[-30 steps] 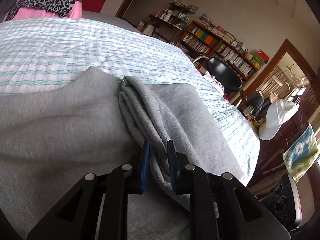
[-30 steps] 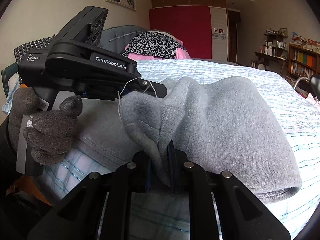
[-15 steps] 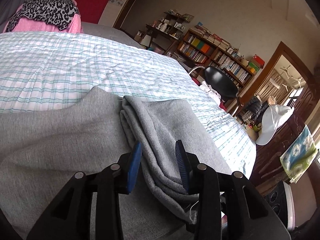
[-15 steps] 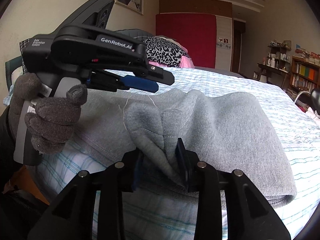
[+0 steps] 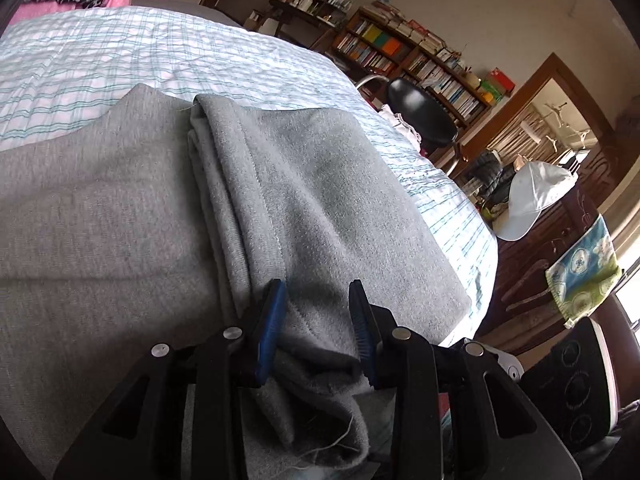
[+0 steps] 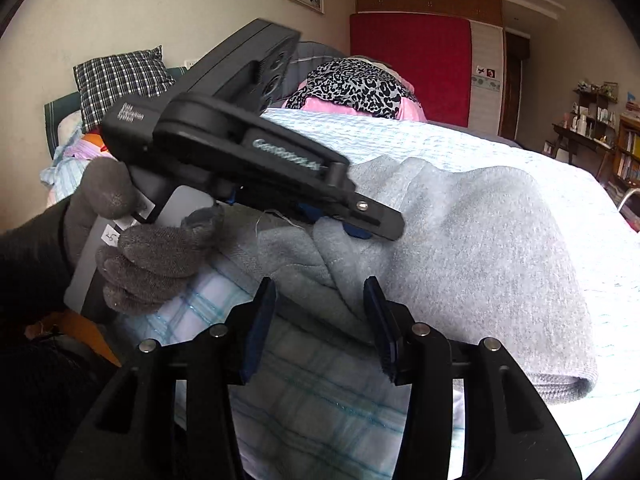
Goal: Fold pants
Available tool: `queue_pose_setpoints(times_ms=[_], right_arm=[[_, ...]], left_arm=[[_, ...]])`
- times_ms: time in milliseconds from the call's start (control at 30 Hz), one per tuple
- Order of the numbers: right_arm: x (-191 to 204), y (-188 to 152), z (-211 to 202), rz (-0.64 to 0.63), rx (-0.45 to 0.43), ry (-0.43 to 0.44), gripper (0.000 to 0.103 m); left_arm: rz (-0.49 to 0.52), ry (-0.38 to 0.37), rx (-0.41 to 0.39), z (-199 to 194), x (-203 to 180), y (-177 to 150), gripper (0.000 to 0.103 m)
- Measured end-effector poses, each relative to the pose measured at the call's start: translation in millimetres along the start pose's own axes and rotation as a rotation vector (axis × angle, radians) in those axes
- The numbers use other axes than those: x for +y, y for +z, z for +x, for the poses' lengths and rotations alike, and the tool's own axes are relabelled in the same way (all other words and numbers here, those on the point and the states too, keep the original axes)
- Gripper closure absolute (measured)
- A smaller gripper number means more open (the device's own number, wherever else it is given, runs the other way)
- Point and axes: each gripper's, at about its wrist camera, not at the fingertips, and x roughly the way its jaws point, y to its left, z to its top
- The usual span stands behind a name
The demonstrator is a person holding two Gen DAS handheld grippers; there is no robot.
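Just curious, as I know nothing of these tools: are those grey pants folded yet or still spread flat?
Folded: the pants lie doubled over on the bed, layered edges stacked along one side.

A: Left wrist view?
B: Sits low, close over the pants (image 5: 312, 184), facing across the bed (image 5: 120, 52) toward the bookshelf (image 5: 420, 56).
A: Right wrist view?
B: Equally close, at the bed's edge, facing the red wall (image 6: 408, 64). Both share the pants and bed; it also catches the left claw (image 6: 360, 224).
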Motion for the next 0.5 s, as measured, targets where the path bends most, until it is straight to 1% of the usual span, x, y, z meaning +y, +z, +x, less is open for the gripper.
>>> queue_pose_setpoints(times_ms=[100, 200, 267, 333, 367, 400, 500], right_arm=[[-18.2, 0.8, -18.2, 0.09, -0.023, 0.031, 0.056], [-39.4, 2.1, -30.5, 0.193, -0.061, -0.009, 0.056], [-50.5, 0.5, -30.9, 0.234, -0.06, -0.091, 0.056], [-57.0, -4.3, -24.8, 0.248, -0.023, -0.194, 0.056], [-58.5, -8.5, -20.2, 0.245, -0.001, -0.231, 0.057], [-59.5, -14.8, -16.4, 0.236, 0.016, -0.238, 0.057], [-60.2, -28.6, -10.6, 0.18, -0.015, -0.265, 0.057]], left_arm=[[0.046, 0.025, -0.009, -7.4, -2.1, -10.5, 0.07], [0.095, 0.063, -0.025, -11.4, -7.9, -23.3, 0.07], [0.12, 0.089, -0.035, -12.5, -12.4, -28.4, 0.07], [0.142, 0.107, -0.042, -13.2, -15.5, -32.8, 0.07], [0.15, 0.112, -0.044, -13.9, -14.7, -34.1, 0.07], [0.157, 0.116, -0.046, -14.2, -14.7, -36.6, 0.069], [0.186, 0.129, -0.061, -14.2, -15.3, -45.3, 0.069]])
